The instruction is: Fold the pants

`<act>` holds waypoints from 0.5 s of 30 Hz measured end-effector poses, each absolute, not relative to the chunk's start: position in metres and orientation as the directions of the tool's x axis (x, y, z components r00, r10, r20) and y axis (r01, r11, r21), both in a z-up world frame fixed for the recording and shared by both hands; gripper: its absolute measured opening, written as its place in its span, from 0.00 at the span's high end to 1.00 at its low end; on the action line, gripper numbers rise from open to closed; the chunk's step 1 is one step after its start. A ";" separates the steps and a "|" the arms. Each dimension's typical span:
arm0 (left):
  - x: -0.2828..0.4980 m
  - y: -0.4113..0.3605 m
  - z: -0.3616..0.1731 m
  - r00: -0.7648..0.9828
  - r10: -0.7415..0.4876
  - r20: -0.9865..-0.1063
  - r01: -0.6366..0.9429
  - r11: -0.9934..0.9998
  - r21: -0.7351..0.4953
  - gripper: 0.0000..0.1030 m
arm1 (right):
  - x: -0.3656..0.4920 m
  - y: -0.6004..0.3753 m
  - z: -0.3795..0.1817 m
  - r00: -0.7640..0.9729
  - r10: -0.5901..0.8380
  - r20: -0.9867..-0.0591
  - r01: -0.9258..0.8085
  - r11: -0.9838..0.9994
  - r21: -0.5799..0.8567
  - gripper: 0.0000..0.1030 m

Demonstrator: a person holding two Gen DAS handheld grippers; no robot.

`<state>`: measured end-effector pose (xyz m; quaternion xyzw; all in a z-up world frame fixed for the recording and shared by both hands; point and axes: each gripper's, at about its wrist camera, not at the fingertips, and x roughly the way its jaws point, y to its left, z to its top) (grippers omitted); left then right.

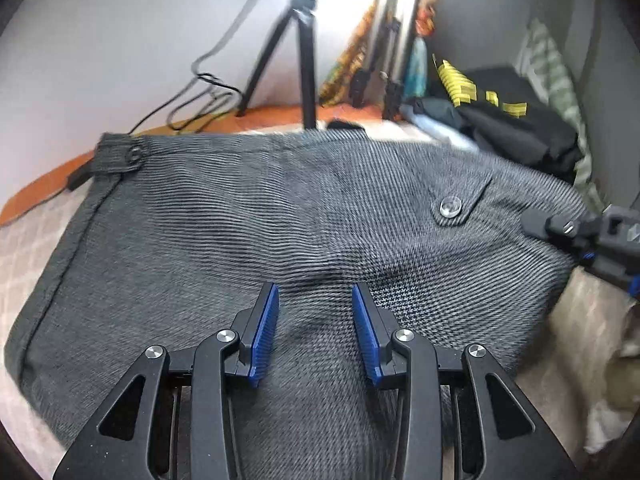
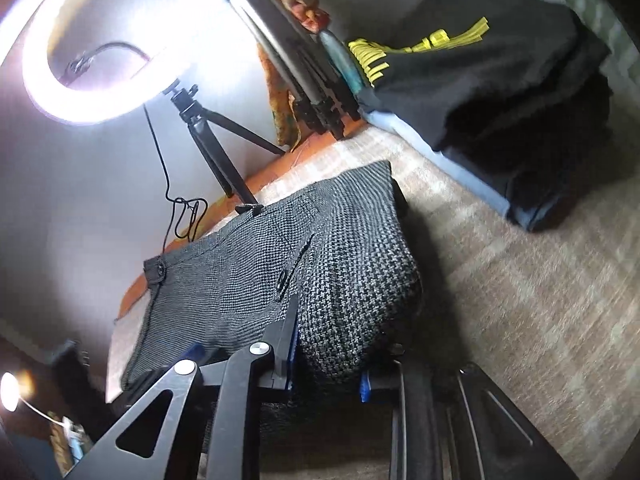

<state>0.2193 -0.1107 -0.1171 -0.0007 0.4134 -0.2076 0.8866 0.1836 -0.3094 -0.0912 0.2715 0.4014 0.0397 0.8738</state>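
Note:
Grey houndstooth pants [image 1: 248, 224] lie on a beige patterned bed cover, waistband with a dark button at the far left and a back pocket flap with a clear button [image 1: 450, 206] at the right. My left gripper [image 1: 315, 320] hangs open just above the middle of the fabric, blue pads apart. My right gripper shows at the right edge in the left wrist view [image 1: 538, 226]. In the right wrist view my right gripper [image 2: 326, 368] is shut on a raised fold of the pants [image 2: 348, 292], which bulges between its fingers.
A ring light [image 2: 100, 40] on a black tripod [image 1: 304, 52] stands behind the pants with a dangling cable. A stack of dark folded clothes with yellow print [image 2: 492, 72] lies at the back right. An orange edge [image 1: 48, 184] runs along the wall.

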 end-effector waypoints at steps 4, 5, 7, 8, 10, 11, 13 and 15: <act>0.209 -0.058 -0.081 0.639 -0.393 -0.661 0.310 0.918 -0.247 0.65 | 0.187 -0.291 -0.068 0.694 0.223 -0.685 0.086 0.919 0.386 0.82; 0.205 -0.043 -0.074 0.657 -0.390 -0.645 0.295 0.920 -0.257 0.65 | 0.188 -0.285 -0.063 0.697 0.211 -0.686 0.071 0.931 0.358 0.83; 0.199 -0.009 -0.061 0.696 -0.364 -0.619 0.246 0.931 -0.270 0.60 | 0.192 -0.274 -0.052 0.701 0.184 -0.689 0.041 0.954 0.297 0.83; 0.200 0.004 -0.058 0.710 -0.349 -0.611 0.222 0.935 -0.276 0.60 | 0.193 -0.269 -0.047 0.703 0.177 -0.688 0.025 0.962 0.274 0.84; 0.194 0.039 -0.054 0.739 -0.319 -0.594 0.163 0.939 -0.301 0.60 | 0.197 -0.253 -0.033 0.717 0.156 -0.679 -0.013 0.978 0.210 0.85; 0.193 0.051 -0.054 0.748 -0.307 -0.589 0.138 0.939 -0.315 0.60 | 0.200 -0.244 -0.026 0.724 0.147 -0.674 -0.033 0.983 0.179 0.86; 0.190 0.081 -0.054 0.765 -0.273 -0.584 0.078 0.938 -0.337 0.60 | 0.205 -0.219 -0.013 0.738 0.134 -0.662 -0.085 0.991 0.106 0.86; 0.187 0.105 -0.054 0.781 -0.240 -0.577 0.025 0.935 -0.354 0.60 | 0.210 -0.184 -0.003 0.749 0.121 -0.652 -0.144 0.989 0.018 0.86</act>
